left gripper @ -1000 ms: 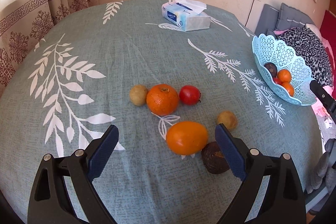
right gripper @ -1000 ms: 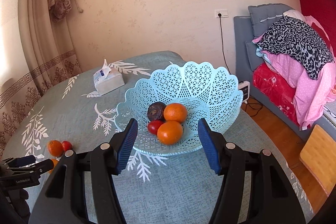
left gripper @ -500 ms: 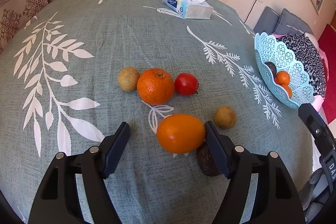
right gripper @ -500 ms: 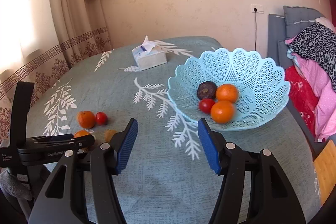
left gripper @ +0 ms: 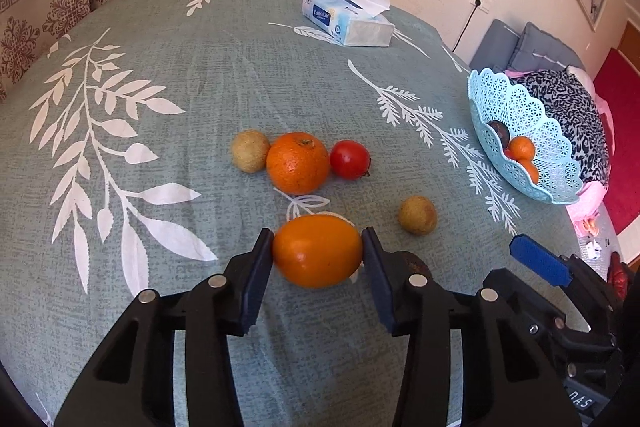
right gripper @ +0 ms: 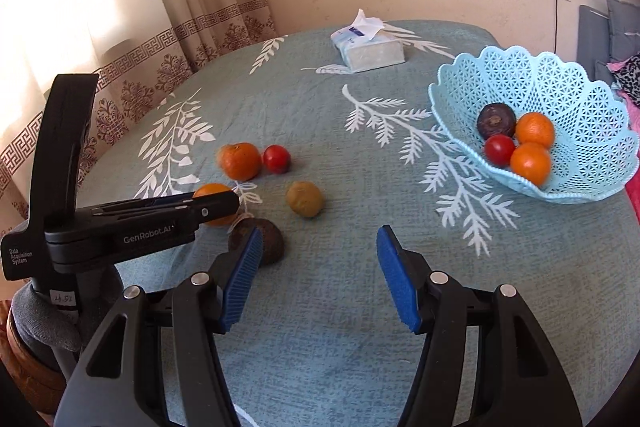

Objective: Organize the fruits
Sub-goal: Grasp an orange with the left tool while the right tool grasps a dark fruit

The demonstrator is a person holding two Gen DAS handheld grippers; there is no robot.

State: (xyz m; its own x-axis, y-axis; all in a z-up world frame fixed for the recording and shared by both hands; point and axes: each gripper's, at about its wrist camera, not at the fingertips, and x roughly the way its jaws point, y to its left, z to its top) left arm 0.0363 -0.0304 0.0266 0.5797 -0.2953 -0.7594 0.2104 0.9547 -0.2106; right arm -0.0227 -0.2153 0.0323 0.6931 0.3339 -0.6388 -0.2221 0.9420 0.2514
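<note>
My left gripper (left gripper: 318,253) is shut on a smooth orange fruit (left gripper: 317,251) that rests on the teal cloth; its pads press both sides. Beyond it lie a rough orange (left gripper: 298,163), a red tomato (left gripper: 350,159) and two small tan fruits (left gripper: 250,150) (left gripper: 417,215). A dark brown fruit (right gripper: 264,241) lies just left of my open, empty right gripper (right gripper: 320,275). The light blue lace basket (right gripper: 592,147) at the right holds two oranges, a tomato and a dark fruit.
A tissue box (left gripper: 348,21) stands at the far side of the table (left gripper: 160,75). Curtains hang at the left. A bed with a leopard-print blanket (left gripper: 568,107) lies behind the basket, past the table's right edge.
My left gripper moved forward and closed onto the smooth orange fruit. My right gripper swung left, away from the basket, toward the loose fruits, still open.
</note>
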